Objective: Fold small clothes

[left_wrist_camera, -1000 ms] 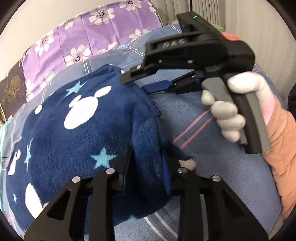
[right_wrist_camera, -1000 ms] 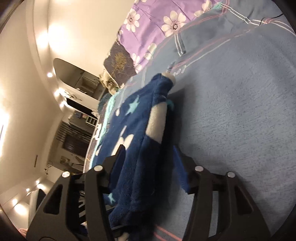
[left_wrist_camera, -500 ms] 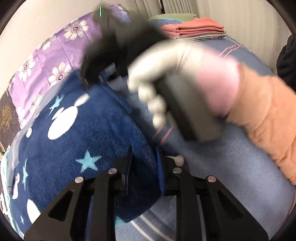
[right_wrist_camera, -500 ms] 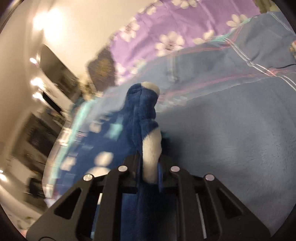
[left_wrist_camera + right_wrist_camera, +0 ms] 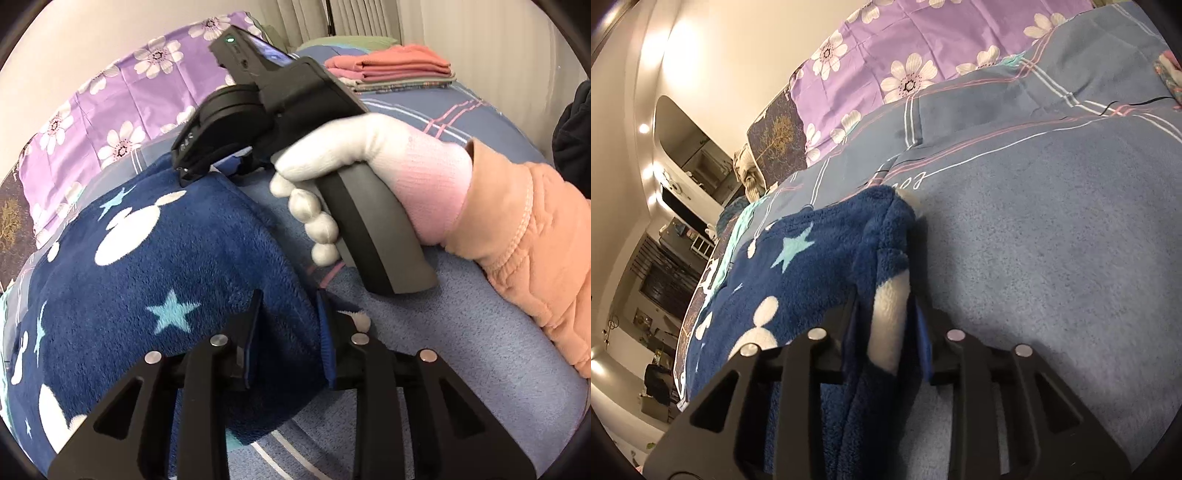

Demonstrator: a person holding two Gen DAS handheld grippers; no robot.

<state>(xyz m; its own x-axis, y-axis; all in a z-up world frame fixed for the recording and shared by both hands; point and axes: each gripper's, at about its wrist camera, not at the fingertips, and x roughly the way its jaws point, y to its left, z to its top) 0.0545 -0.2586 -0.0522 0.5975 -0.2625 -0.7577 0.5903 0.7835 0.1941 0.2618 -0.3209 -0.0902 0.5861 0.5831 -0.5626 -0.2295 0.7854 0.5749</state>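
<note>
The fleece (image 5: 155, 258), navy with white and pale-blue stars, fills the lower left of the left wrist view, lying on the blue bedspread (image 5: 461, 343) with its folded edge running toward the centre. The left gripper (image 5: 290, 332) pinches that edge at bottom centre, a thick wad of pile between its fingers. The right gripper (image 5: 888, 328) is likewise clamped on the fleece (image 5: 798, 280), at bottom centre of its own view, gripping a doubled edge with a white patch. It looks plush, thick and limp: light, not fragile, and likely to sag between two holds and spring open at a crease. The pile should grip well but compresses, so a shallow bite could slip. Best held deep at the corners of an edge, both layers together. Folded pink clothes (image 5: 391, 66) sit stacked at upper right.
</note>
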